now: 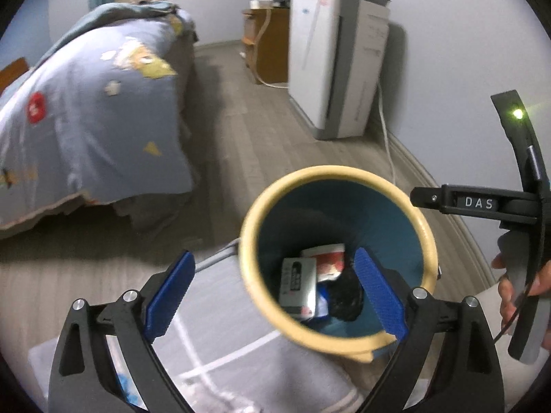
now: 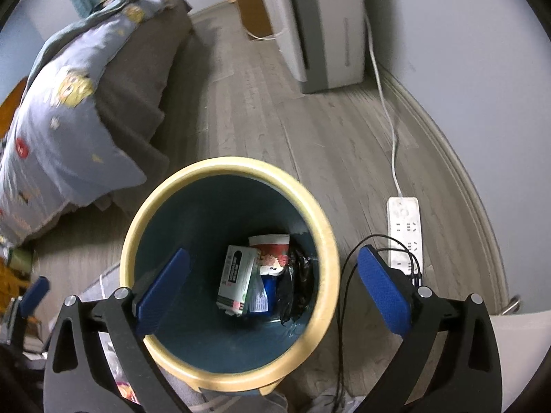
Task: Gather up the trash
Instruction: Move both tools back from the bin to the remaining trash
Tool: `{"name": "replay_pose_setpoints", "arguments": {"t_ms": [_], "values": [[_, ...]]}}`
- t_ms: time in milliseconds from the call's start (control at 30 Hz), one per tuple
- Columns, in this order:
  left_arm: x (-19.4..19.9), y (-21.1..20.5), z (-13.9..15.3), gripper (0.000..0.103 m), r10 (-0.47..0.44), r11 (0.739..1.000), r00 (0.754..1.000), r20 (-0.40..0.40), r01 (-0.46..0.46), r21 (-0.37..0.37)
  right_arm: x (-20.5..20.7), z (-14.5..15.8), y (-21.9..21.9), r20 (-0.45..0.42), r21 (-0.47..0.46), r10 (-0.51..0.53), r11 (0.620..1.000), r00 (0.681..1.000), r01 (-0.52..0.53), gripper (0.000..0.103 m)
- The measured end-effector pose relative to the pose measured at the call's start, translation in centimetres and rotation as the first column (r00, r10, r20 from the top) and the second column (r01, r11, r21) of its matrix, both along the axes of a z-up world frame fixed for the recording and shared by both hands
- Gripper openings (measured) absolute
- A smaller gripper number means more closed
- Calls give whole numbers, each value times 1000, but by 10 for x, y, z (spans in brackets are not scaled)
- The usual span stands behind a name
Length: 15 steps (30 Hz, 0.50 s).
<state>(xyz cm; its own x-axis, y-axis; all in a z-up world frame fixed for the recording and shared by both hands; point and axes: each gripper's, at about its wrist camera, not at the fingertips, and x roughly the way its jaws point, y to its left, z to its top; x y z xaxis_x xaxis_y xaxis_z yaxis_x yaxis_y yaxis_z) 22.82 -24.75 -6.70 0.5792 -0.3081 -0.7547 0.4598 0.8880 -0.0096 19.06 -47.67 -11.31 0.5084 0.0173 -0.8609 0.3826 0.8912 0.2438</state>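
A blue trash bin with a cream rim (image 1: 248,227) (image 2: 131,234) stands on the floor below both grippers. Inside lie a white-green box (image 2: 236,275) (image 1: 298,285), a red-white cup (image 2: 272,247) (image 1: 327,258), a blue wrapper (image 2: 270,285) and a crumpled black bag (image 2: 298,282) (image 1: 346,296). My left gripper (image 1: 275,292) is open and empty, its right finger over the bin's mouth. My right gripper (image 2: 272,289) is open and empty above the bin. The right gripper's body (image 1: 482,203) shows at the right of the left wrist view.
A bed with a blue cartoon duvet (image 1: 89,113) (image 2: 62,113) fills the left. A white appliance (image 1: 334,62) (image 2: 320,24) and a wooden cabinet (image 1: 268,44) stand by the far wall. A white power strip (image 2: 404,230) with cords lies on the floor right of the bin.
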Motion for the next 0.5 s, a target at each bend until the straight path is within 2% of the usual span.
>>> {"name": "replay_pose_setpoints", "arguments": {"t_ms": [300, 500], "values": [[-53, 84, 41, 95, 133, 991, 989, 63, -132, -19, -10, 38, 59, 64, -88, 136, 988, 989, -131, 97], [-108, 151, 67, 95, 224, 974, 969, 103, -224, -15, -30, 70, 122, 116, -150, 278, 954, 953, -260, 97]]}}
